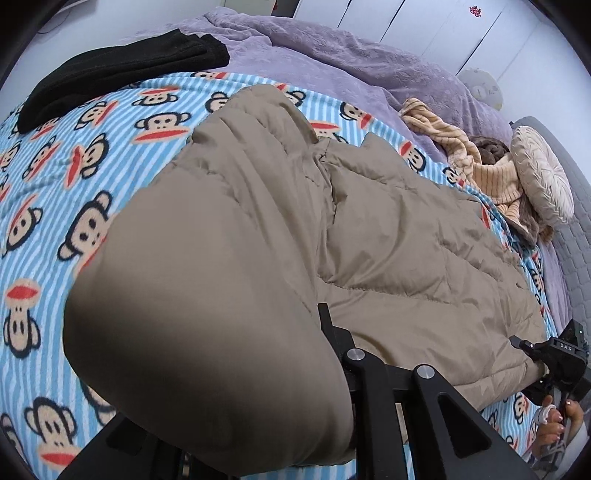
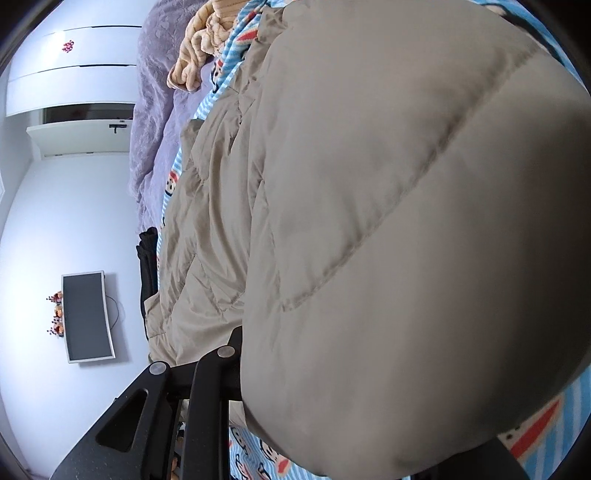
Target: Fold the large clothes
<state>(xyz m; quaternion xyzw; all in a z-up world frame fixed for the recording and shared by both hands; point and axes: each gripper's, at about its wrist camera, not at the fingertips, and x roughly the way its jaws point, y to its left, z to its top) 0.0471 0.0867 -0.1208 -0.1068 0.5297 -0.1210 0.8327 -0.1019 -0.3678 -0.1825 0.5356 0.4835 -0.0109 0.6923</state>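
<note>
Coat [image 1: 388, 236]: tan quilted puffer, lying flat on the monkey-print blanket [image 1: 74, 155], which covers the bed. In the left wrist view its long axis runs from the lower left foreground toward the right, ending near the right gripper [image 1: 517, 341]. Quilting seams cross that axis. One sleeve or side panel is folded up along the far edge, its rounded end pointing toward the black garment [image 1: 122, 74] (they lie well apart).

Left gripper [image 1: 295, 332]: the near end of the coat bulges up between the fingers and hides the left one. The right finger [image 1: 328, 325] presses against the fabric. The jaws look closed on a thick fold of coat; the tips themselves cannot be seen.

Right gripper, own view [image 2: 280, 343]: same picture. A big blurred bulge of coat [image 2: 388, 240] fills the frame to the right of the one visible finger [image 2: 232, 339], which touches it. Jaws appear clamped on the coat; the far finger is hidden. From the left view, this gripper sits at the coat's other corner along the near edge, with a hand [image 1: 557, 424] on its handle.

Surroundings: purple bedspread [image 1: 351, 62] beyond the blanket. A tan striped throw [image 1: 491, 162] and a round cream cushion [image 1: 539, 173] lie at the right end of the bed. White cabinet doors [image 1: 424, 22] stand behind. The right view shows a monitor [image 2: 86, 317] against the wall (view rotated sideways).
</note>
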